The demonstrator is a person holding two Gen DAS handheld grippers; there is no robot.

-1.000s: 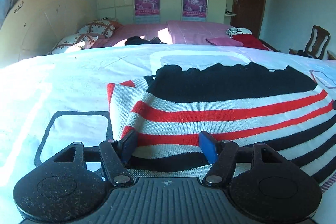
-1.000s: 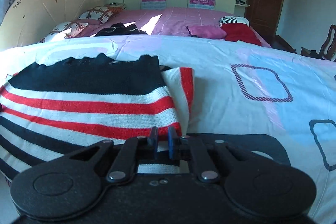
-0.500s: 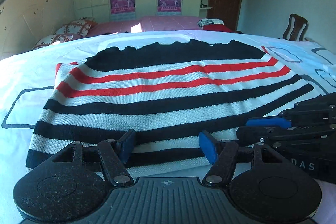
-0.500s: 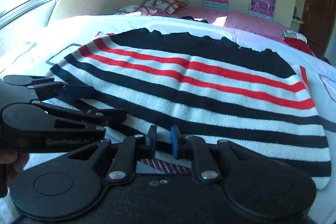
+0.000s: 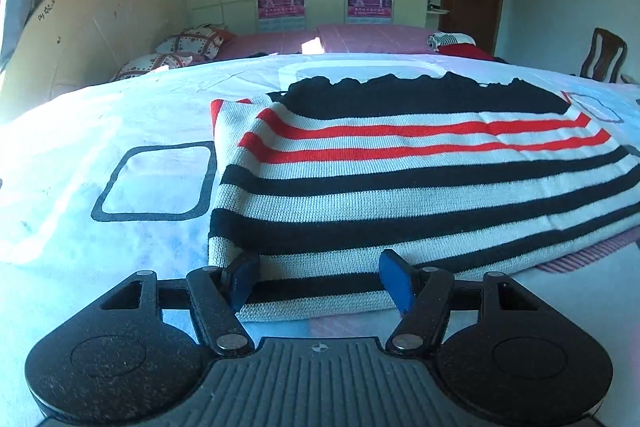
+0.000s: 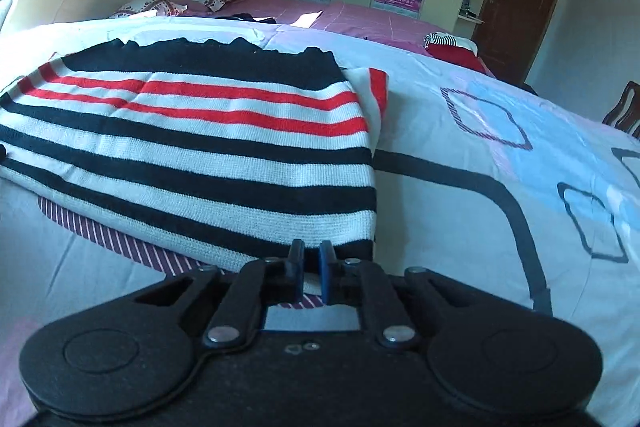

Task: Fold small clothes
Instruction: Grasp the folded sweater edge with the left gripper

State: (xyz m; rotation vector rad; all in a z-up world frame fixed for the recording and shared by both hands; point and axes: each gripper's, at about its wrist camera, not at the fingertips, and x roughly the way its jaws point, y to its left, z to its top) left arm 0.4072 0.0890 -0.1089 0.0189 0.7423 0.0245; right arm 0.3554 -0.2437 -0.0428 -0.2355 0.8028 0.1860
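A striped knit sweater (image 5: 400, 179), black, white and red, lies folded flat on the bed; it also shows in the right wrist view (image 6: 192, 147). My left gripper (image 5: 320, 281) is open, its blue pads astride the sweater's near left hem, low over the cloth. My right gripper (image 6: 310, 267) is shut at the sweater's near right corner; the pads stand a narrow gap apart, and whether cloth is pinched between them is hidden.
The bed sheet (image 5: 120, 131) is white with black and purple square outlines. A purple striped cloth (image 6: 108, 235) peeks from under the sweater. Behind lie a pink bed (image 6: 340, 23) with pillows, a wardrobe, a door and a chair (image 5: 604, 55).
Both grippers swung apart again: half a second ago each saw the other over the sweater's near hem; now the left is at the left corner and the right at the right corner.
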